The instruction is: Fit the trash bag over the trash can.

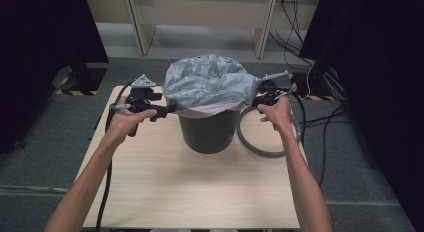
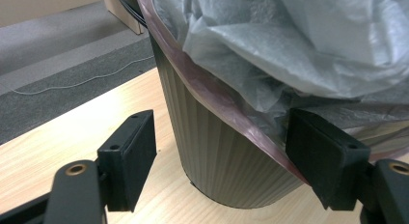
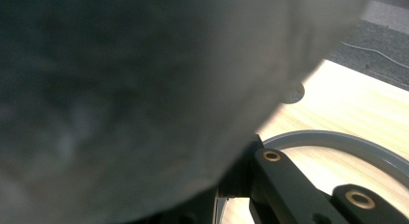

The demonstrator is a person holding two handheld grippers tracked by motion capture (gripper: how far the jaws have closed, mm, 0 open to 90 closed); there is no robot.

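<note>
Two grippers work a dark ribbed bin (image 1: 209, 132) standing mid-counter (image 1: 165, 192), w/ a grey bag (image 1: 210, 84) puffed up over its top and a pink hem folded just below the rim. Left gripper (image 1: 167, 110) is at the bin's left side, jaws spread; in the left gripper view (image 2: 222, 161) the bin wall and the pink hem sit between the jaws, one pad near or against the hem at the right, the other well clear of the wall, so nothing is clamped. Right gripper (image 1: 260, 94) is at the bin's right rim, clenched on the grey bag: in the right gripper view the plastic (image 3: 120, 89) bunches close over the jaws, blurred. A grey ring (image 1: 260, 147) lies flat on the counter just right of the bin, under the right hand (image 1: 276, 112). Black cables trail off both grippers.
</note>
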